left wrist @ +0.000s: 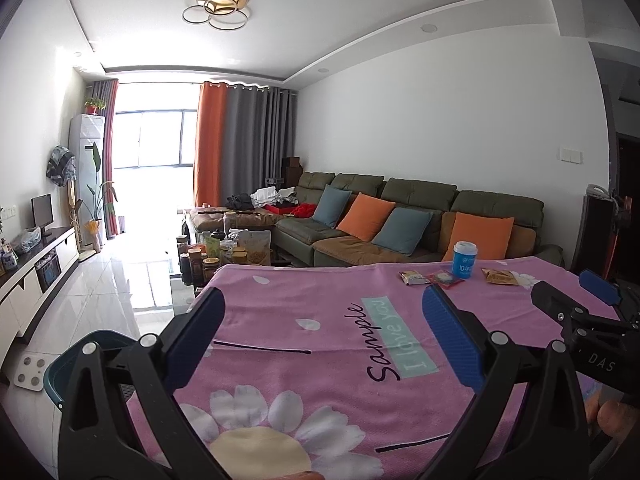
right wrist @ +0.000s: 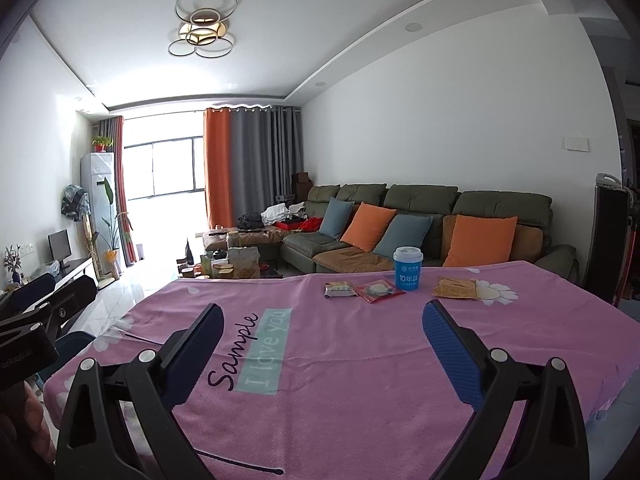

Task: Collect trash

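Observation:
A blue paper cup stands at the far right of the pink-clothed table. Beside it lie three flat wrappers: a yellow-grey one, a red one and an orange one. The left wrist view shows the same cup and wrappers. My right gripper is open over the cloth, well short of the trash, holding nothing. My left gripper is open above the table's near left part, also empty. A teal bin sits below the table's left edge.
Behind the table runs a green sofa with orange and blue cushions. A cluttered coffee table with jars stands on the tiled floor. A white scale lies on the floor beside the bin. A TV cabinet lines the left wall.

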